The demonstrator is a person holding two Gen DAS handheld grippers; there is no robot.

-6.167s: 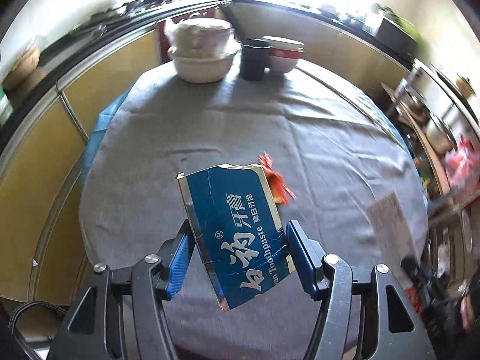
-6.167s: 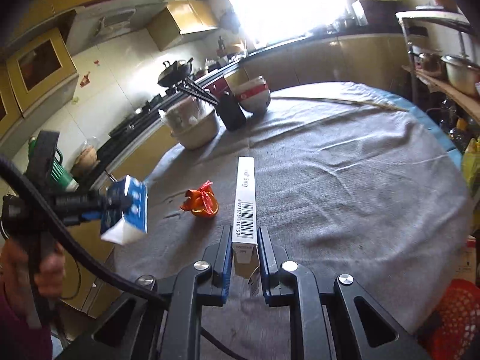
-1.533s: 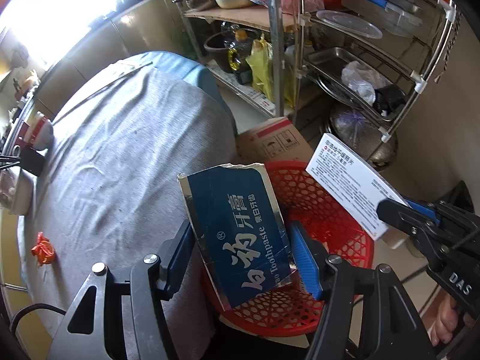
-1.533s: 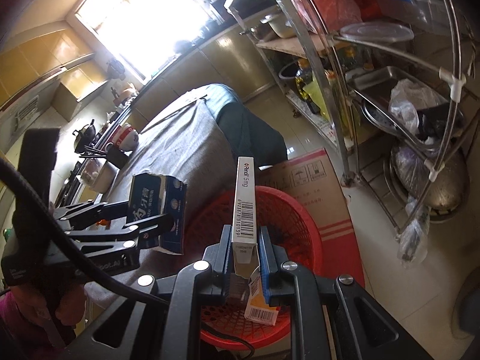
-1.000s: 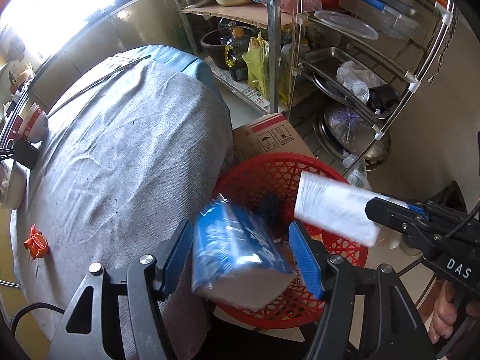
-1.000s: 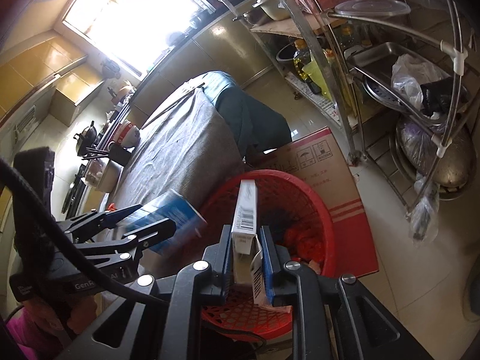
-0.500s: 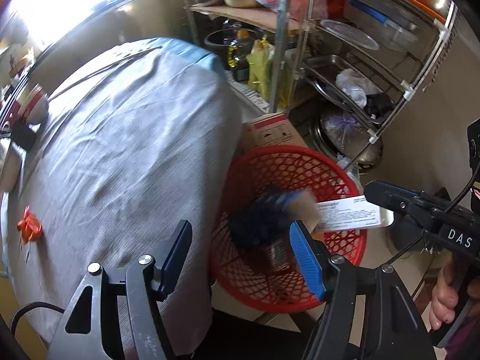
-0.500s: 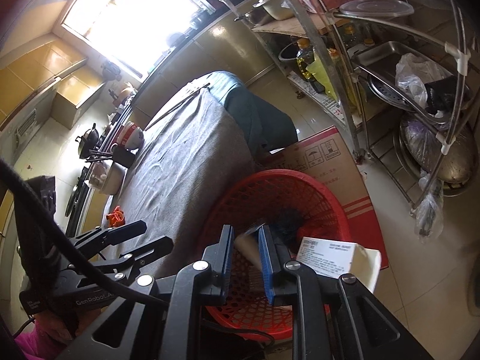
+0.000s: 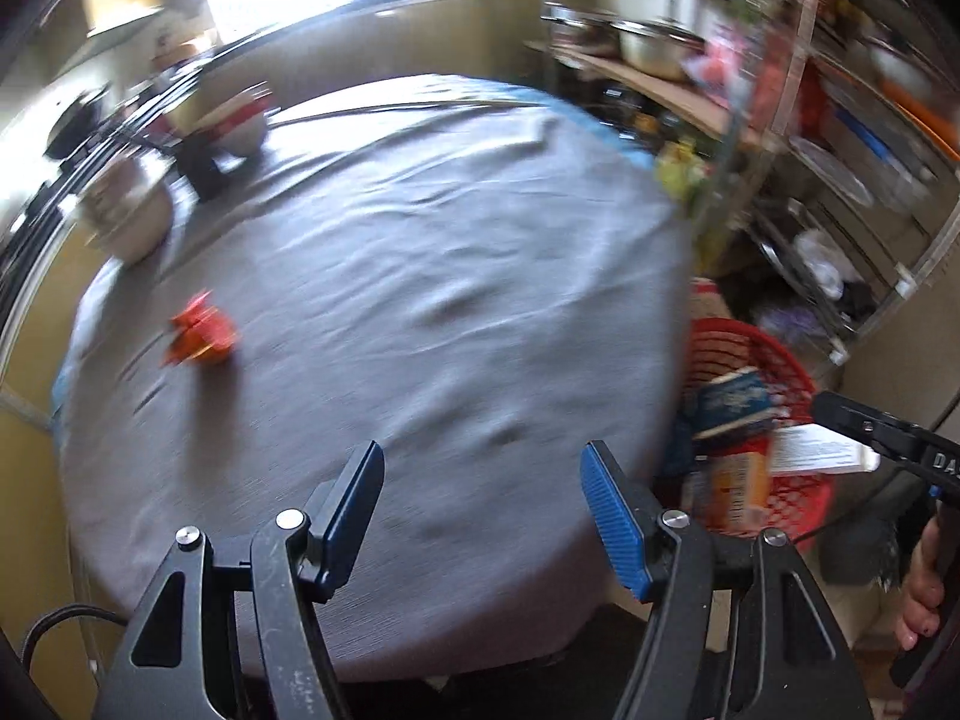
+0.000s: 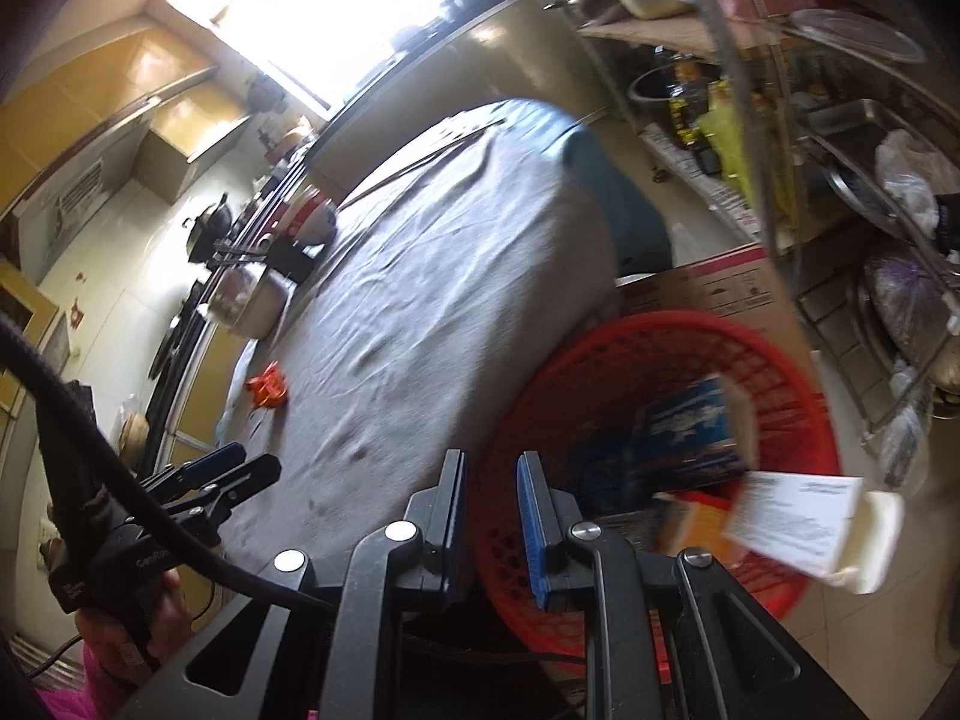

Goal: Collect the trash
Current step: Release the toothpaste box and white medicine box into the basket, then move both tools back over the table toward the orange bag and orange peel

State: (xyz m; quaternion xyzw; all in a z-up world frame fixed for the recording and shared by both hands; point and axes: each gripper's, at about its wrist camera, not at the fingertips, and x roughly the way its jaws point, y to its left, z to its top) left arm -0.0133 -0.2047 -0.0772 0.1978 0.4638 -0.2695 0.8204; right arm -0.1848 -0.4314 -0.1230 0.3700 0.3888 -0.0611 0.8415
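**First observer:** Red plastic basket (image 10: 798, 372) stands on the floor just beside the cloth-covered surface (image 9: 420, 276), already holding the blue toothpaste box (image 10: 684, 420). A white box (image 10: 798, 522) sits over the near rim, blurred, and whether it has settled inside cannot be told.

**Second observer:** That box is the first risk. If it is only perched on the rim, it may tip out onto the floor.

**First observer:** The left gripper (image 9: 480, 504) hangs over the surface with its fingers (image 9: 612, 516) spread and nothing between them. The right gripper (image 10: 489, 516) is over the basket's edge, fingers nearly pressed together and pinching nothing.

**Second observer:** One piece remains: the orange wrapper (image 9: 201, 339), well apart from both grippers, near the far-left edge of the cloth. It looks light and crumpled. A hurried pinch could push it off the edge or catch the wrinkled cloth, dragging it toward the bowls (image 9: 129, 216).
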